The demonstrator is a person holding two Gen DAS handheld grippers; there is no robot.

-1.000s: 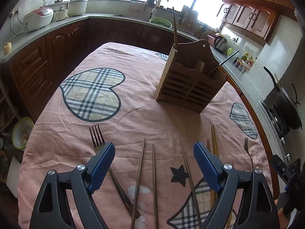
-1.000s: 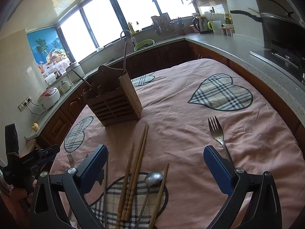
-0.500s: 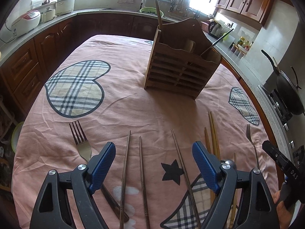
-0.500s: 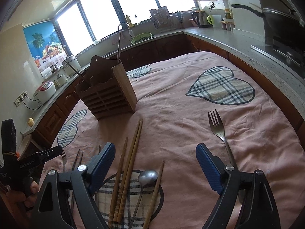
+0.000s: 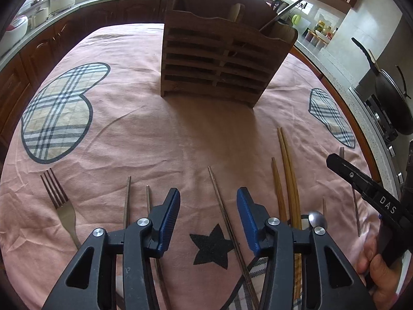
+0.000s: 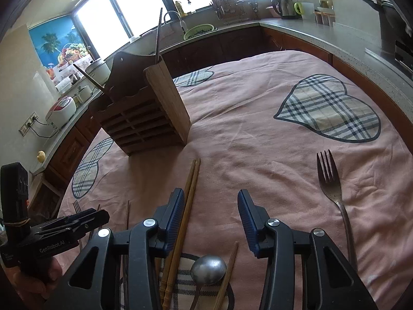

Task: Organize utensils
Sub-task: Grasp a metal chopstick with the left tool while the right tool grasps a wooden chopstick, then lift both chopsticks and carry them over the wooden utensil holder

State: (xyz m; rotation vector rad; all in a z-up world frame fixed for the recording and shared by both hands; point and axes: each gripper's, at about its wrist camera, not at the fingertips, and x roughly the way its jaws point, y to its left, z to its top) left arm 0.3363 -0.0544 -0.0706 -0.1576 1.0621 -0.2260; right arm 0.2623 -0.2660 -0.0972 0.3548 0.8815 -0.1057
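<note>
A wooden slatted utensil holder stands on the pink tablecloth and holds a couple of sticks; it also shows in the right wrist view. My left gripper is open and empty above a dark metal chopstick. Two more dark chopsticks and a fork lie to its left. Light wooden chopsticks and a spoon lie to its right. My right gripper is open and empty over a spoon, beside the wooden chopsticks. A second fork lies to the right.
The table has a pink cloth with plaid hearts. Kitchen counters surround it, with a rice cooker, a sink and a kettle. A black wok sits on the stove at right.
Both grippers have moved forward and lower toward the utensils and the holder. Both jaws have narrowed but remain open.
</note>
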